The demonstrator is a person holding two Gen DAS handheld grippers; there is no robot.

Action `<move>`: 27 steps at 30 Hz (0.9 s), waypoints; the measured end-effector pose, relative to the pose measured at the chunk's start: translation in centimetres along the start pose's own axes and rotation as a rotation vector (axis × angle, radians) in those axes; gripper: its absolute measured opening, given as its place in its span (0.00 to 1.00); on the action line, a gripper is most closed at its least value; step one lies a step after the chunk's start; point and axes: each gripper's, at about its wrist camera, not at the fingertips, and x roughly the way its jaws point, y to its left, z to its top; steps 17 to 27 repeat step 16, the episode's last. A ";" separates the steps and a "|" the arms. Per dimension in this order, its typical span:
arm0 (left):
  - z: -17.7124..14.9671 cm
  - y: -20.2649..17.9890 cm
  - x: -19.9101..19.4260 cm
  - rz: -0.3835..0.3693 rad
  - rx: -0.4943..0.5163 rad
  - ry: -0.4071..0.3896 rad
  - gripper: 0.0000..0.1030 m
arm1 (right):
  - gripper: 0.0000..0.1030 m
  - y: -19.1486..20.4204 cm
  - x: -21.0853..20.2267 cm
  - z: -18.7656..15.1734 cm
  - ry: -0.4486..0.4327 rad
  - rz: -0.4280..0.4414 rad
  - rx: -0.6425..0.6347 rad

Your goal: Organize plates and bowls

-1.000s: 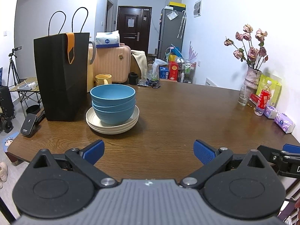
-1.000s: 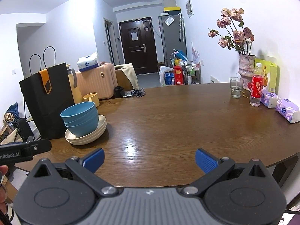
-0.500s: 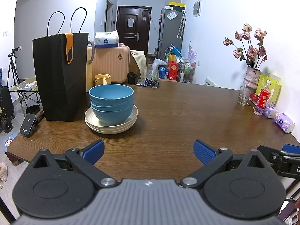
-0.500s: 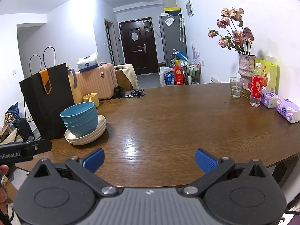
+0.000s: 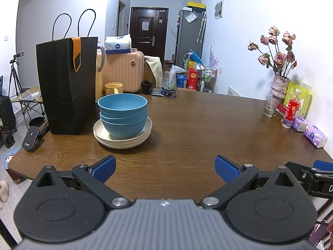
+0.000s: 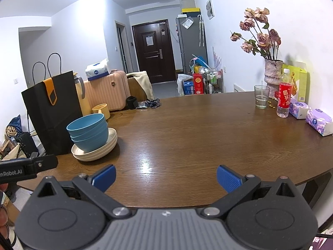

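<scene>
Blue-padded left gripper [image 5: 164,166] and right gripper [image 6: 165,176] both hang spread apart, holding nothing, at the near table edge. Beyond, slightly left of the left gripper and farther left of the right, three nested blue bowls [image 5: 123,115] sit on stacked cream plates [image 5: 122,139]; the left gripper is nearer.

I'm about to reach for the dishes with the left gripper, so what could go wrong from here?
1. The blue bowls are nested on the cream plates; gripping only the top bowl may drag or tip the ones below.
2. The black paper bag stands close beside the stack, so an open left gripper finger could knock it.
3. The yellow mug sits just behind the bowls and could be bumped by overreaching.
</scene>
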 end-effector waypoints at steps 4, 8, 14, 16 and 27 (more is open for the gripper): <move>-0.1 -0.1 0.1 0.007 0.001 0.003 1.00 | 1.00 0.0 0.0 -0.1 0.000 0.002 -0.001; -0.1 -0.2 0.1 0.008 -0.002 0.003 1.00 | 1.00 0.0 0.0 -0.1 0.001 0.002 -0.002; -0.3 -0.3 -0.1 0.024 0.004 -0.012 1.00 | 1.00 0.0 0.0 -0.1 0.001 0.002 -0.001; -0.4 -0.3 -0.2 0.021 0.003 -0.007 1.00 | 1.00 0.2 0.1 -0.2 0.002 0.004 -0.003; -0.4 -0.3 -0.2 0.021 0.003 -0.007 1.00 | 1.00 0.2 0.1 -0.2 0.002 0.004 -0.003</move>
